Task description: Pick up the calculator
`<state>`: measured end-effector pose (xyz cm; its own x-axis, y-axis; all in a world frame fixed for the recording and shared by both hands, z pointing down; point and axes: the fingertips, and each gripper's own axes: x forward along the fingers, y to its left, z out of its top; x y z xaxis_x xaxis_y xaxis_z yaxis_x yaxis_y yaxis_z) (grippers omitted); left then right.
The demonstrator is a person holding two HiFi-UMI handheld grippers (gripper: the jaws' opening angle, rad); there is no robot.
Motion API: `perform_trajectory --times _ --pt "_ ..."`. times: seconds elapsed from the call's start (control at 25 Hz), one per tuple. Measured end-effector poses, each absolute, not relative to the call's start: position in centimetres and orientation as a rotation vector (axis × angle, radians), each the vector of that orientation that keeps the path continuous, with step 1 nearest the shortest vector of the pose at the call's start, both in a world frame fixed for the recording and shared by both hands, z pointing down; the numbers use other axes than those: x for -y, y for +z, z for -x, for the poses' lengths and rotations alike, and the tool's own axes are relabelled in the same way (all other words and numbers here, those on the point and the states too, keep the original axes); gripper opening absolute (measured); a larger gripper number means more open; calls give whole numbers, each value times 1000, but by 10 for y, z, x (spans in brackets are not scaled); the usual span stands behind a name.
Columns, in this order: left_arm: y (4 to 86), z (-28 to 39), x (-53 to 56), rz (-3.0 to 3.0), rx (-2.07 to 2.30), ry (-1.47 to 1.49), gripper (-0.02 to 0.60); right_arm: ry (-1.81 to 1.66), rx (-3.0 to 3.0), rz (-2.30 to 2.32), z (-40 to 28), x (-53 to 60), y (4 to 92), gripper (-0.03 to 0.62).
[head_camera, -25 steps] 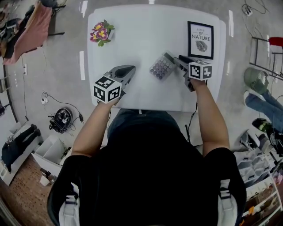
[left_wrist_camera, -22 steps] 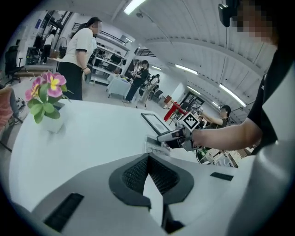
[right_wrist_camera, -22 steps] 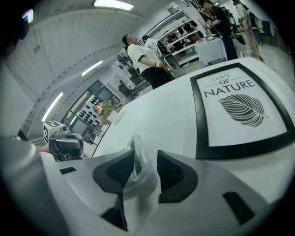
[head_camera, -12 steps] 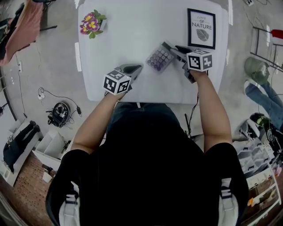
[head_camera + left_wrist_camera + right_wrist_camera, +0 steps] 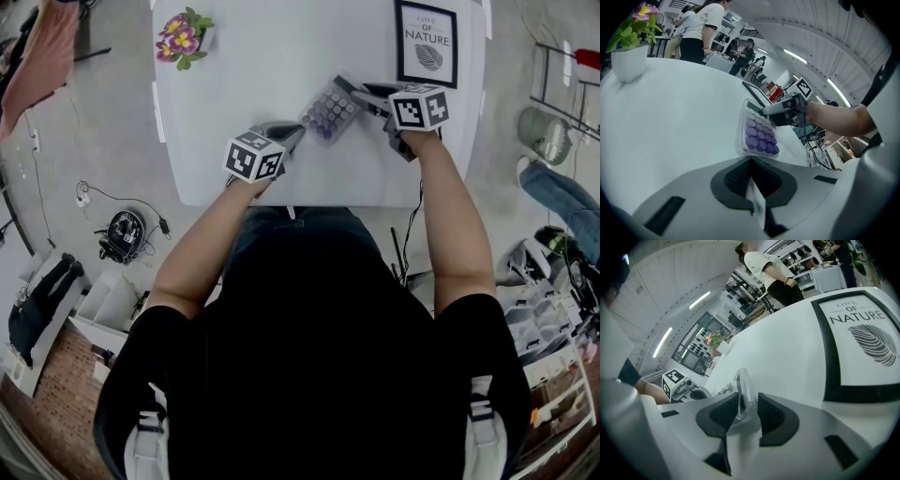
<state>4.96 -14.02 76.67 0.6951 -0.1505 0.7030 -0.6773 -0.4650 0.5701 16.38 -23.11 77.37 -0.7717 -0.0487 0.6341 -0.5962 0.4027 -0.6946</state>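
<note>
The calculator (image 5: pixel 328 111), with purple keys in a clear case, lies mid-table; the left gripper view shows its keys (image 5: pixel 759 136). My right gripper (image 5: pixel 357 94) reaches in from the right. Its jaws have just been closing, and in the right gripper view the calculator's clear edge (image 5: pixel 742 386) stands between the pads, which sit against it on both sides of my right gripper (image 5: pixel 747 404). My left gripper (image 5: pixel 292 134) points at the calculator's near left corner, a short gap away. Its jaws (image 5: pixel 751 159) meet with nothing in them.
On the white table (image 5: pixel 253 84), a framed "Love of Nature" print (image 5: pixel 427 42) lies at the far right, just beyond my right gripper (image 5: pixel 862 338). A small flower pot (image 5: pixel 183 37) stands far left (image 5: pixel 630 56). People stand beyond the table (image 5: pixel 701 28).
My left gripper has come down and in toward the calculator's left side. The right gripper has stayed at the calculator's right edge, with its jaws narrower round it.
</note>
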Motion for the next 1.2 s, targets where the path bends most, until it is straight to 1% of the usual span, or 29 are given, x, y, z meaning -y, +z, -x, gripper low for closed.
perform_trajectory --times 0.12,0.4,0.64,0.96,1.2 --pt "766 -51 140 -1987 630 725 17 1415 2127 -545 -164 232 772 141" --pt "765 -50 139 -1981 632 726 17 1700 2102 -514 -152 230 765 129" --pt "764 -52 137 -1993 620 734 17 1800 2124 -564 -151 232 761 114" --pt "765 -52 136 -2001 613 735 17 1839 2225 -576 -145 234 753 107" --pt "764 -51 136 -2026 597 714 17 1828 2199 -673 -154 231 758 107"
